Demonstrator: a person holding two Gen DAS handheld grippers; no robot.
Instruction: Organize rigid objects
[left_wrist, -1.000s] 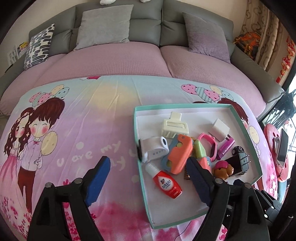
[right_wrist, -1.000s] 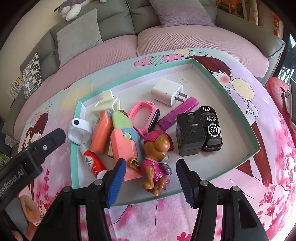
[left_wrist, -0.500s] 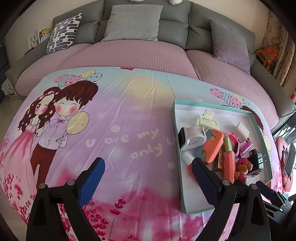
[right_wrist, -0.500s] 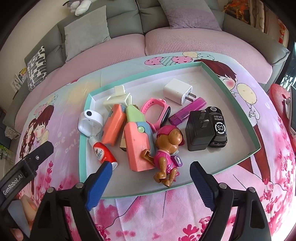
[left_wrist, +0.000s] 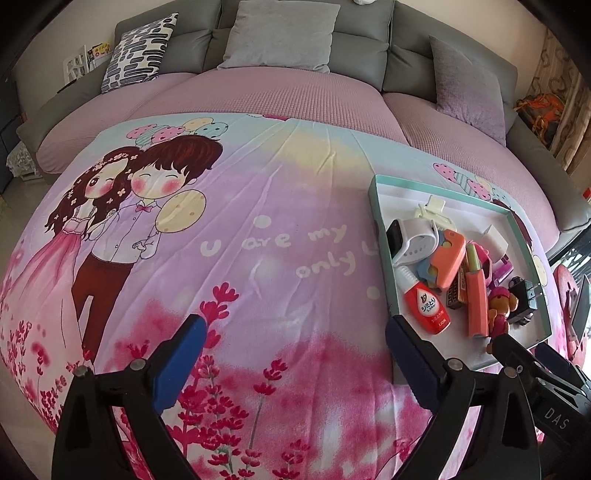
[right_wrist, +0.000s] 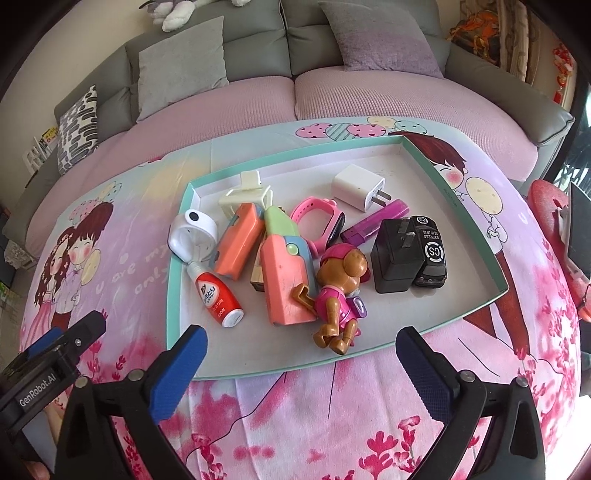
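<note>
Left gripper (left_wrist: 295, 339): black plastic frame, two angled arms ending in blue ribbed pads (left_wrist: 181, 363), a silver screw head on each arm. Right gripper (right_wrist: 301, 350): same build, black arms, blue pads (right_wrist: 177, 373), silver screws near the pad roots. White lettering shows on the bodies seen from the opposite cameras: "GenRobot.AI" on the left one, "DAS" on the right.
</note>
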